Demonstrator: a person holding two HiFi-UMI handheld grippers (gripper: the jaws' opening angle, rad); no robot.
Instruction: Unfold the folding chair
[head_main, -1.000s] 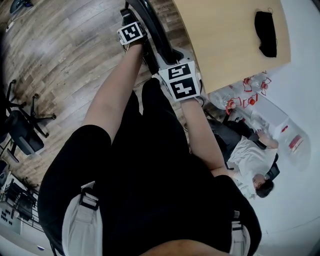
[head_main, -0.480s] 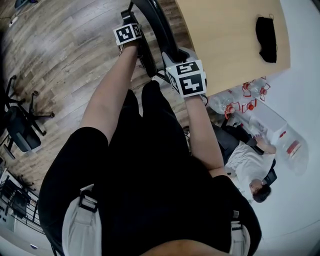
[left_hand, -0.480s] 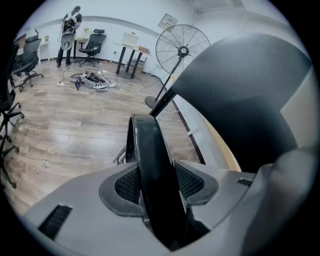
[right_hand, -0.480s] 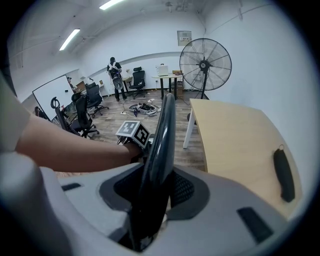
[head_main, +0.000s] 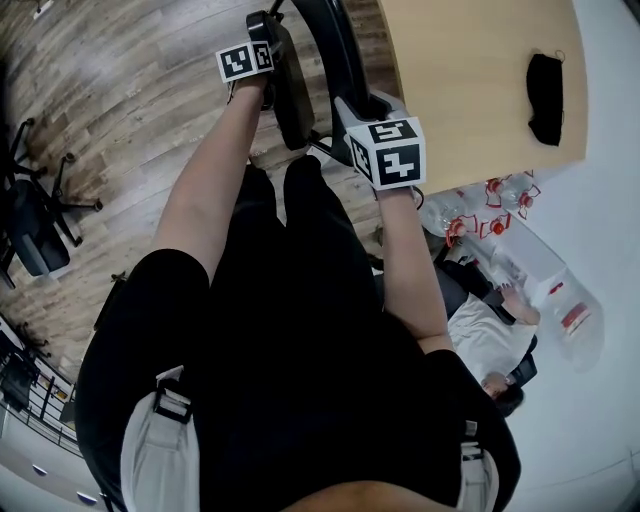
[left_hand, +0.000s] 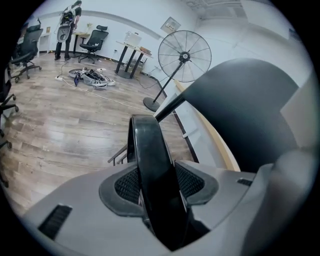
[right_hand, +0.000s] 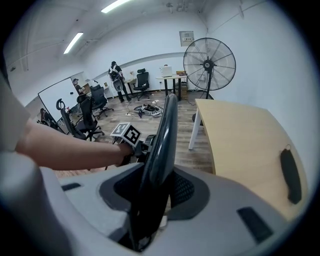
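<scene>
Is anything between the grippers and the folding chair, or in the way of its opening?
Nothing between them: the left gripper and the right gripper are each shut on a black panel of the folding chair. The wooden table stands close beside it and might limit opening that way.

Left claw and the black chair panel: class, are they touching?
Touching. The left gripper view shows the left claw shut on the black chair panel.
</scene>
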